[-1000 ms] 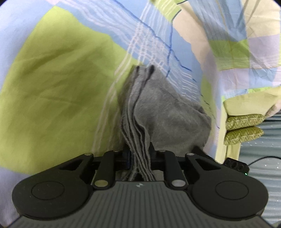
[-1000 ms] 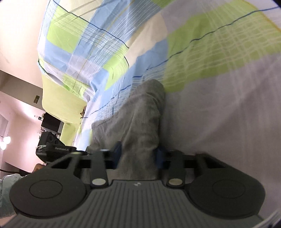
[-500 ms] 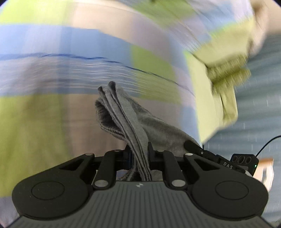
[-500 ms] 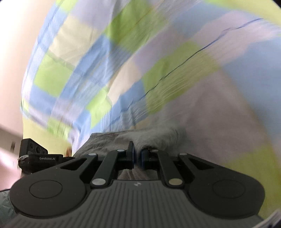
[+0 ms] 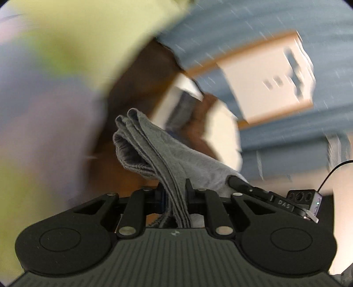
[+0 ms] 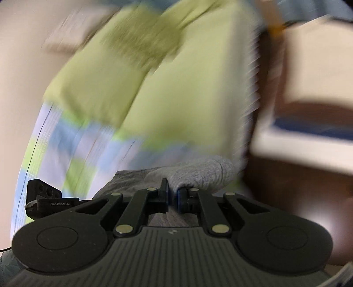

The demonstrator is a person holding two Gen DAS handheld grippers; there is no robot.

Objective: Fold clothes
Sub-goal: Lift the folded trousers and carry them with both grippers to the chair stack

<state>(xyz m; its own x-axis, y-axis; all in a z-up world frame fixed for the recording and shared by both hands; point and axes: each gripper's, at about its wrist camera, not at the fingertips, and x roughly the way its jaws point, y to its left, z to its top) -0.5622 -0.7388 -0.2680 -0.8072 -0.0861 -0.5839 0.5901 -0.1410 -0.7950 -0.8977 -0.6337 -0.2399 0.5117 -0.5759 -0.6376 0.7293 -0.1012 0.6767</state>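
Left hand-held gripper [image 5: 174,194] pinches layered folds of a grey garment [image 5: 154,145]. Right hand-held gripper [image 6: 173,195] pinches its other end; background blurred.

Everything in both views is smeared by motion blur. In the left wrist view, a yellow-green and lilac bedsheet [image 5: 55,72] fills the left side, with dark brown wood [image 5: 136,88] beside it. Upper right, a blue wall [image 5: 286,19] carries a white panel with an orange-brown frame [image 5: 271,75]. In the right wrist view, a green pillow [image 6: 143,37] sits atop the checked bedsheet [image 6: 92,114], a pale cream wall [image 6: 26,48] to the left, and a cream box-like piece of furniture [image 6: 315,72] to the right.
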